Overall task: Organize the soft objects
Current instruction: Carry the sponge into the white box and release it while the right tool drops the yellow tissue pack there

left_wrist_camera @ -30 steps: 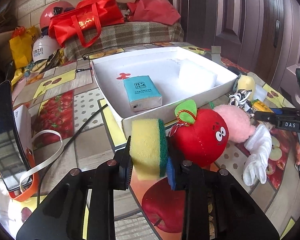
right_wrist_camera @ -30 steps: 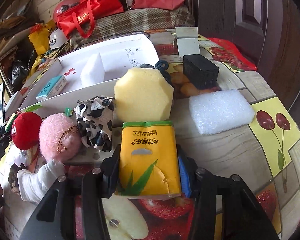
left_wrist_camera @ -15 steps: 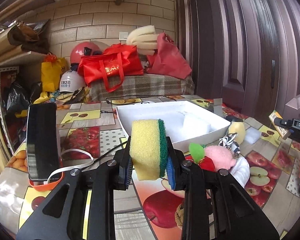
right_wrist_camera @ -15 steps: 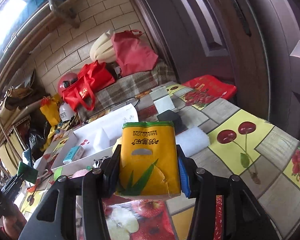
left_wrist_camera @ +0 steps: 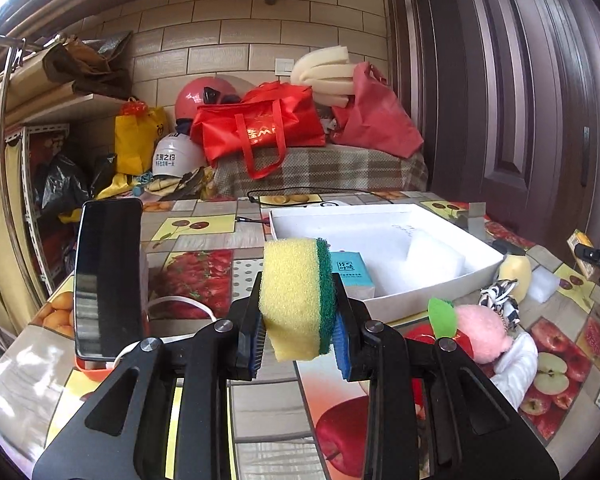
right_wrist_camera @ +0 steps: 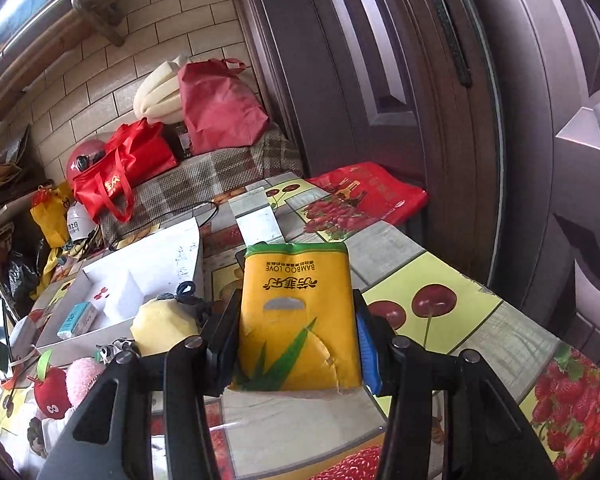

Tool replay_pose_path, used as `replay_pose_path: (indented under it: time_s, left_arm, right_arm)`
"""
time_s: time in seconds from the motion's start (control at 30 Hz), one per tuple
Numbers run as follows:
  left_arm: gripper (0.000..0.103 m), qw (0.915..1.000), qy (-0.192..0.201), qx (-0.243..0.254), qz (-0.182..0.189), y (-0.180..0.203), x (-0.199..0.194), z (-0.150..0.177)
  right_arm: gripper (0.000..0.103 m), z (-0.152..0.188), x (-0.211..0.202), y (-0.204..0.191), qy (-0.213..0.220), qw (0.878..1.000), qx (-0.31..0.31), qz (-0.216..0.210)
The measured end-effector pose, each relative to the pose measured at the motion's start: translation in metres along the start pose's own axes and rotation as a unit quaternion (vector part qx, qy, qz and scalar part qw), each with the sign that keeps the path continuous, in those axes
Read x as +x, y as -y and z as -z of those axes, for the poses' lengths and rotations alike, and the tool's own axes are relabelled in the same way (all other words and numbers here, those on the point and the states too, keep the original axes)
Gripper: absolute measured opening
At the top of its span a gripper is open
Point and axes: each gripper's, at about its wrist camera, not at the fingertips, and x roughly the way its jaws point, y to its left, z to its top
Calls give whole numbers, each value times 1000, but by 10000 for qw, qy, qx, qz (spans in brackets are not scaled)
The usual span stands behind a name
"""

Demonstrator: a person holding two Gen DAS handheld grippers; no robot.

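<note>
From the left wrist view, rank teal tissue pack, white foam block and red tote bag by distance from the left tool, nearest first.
1. Teal tissue pack, just beyond the tool, in the box's near corner.
2. White foam block, deeper in the box, to the right.
3. Red tote bag, far back on the plaid bench.

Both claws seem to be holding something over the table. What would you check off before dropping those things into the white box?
1. Left gripper clamps the yellow-green sponge: ok.
2. Right gripper clamps the yellow tissue pack: ok.
3. White box open on top: ok.
4. Free floor inside, beside the teal tissue pack and white foam block: ok.
5. Either gripper above the box: not ok.
6. Clearance between the two grippers: cannot tell.
</note>
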Motion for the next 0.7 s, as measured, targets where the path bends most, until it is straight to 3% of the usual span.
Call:
replay_pose_path:
  time_s: [0.33,0.7]
  left_arm:
    - [27,9998,144,134,27,14,20,-8]
    - [27,9997,9,243,86,31,41,-15]
  right_arm:
    - [49,9,11,-79,291,9906,-1263,-441]
    - [49,11,28,-121,274,9865,-1413,-787]
